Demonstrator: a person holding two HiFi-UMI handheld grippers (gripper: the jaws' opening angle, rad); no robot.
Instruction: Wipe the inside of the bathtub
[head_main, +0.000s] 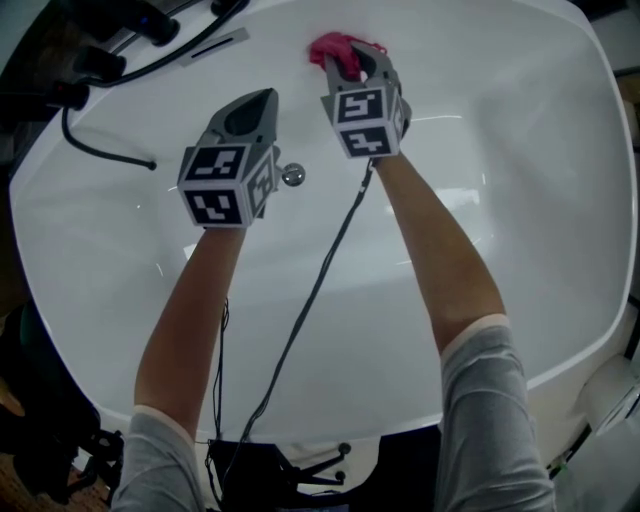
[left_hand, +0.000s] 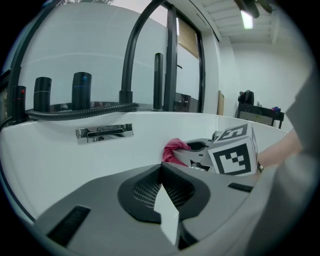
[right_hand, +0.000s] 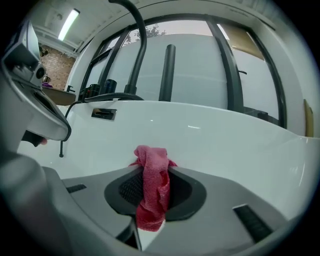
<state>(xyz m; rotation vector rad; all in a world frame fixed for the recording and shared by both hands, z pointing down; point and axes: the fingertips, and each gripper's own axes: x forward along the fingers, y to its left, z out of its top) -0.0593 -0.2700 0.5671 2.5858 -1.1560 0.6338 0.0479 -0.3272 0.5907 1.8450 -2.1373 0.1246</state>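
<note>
**Red cloth (right_hand: 150, 192) pinched in right gripper (right_hand: 150, 165) at the far wall of the bathtub (head_main: 480, 200); left gripper (left_hand: 161, 169) empty.**

The cloth looks like soft, light, limp terry. It is judged likely to bunch and to slide loose if taken by an edge, so a hold across its bundled middle suits it. The right gripper is clamped on it there, with a wad standing beyond the tips toward the white wall; contact with the wall cannot be confirmed. The left gripper hangs near the drain (head_main: 293, 175), jaws pressed together with nothing between them.
</note>
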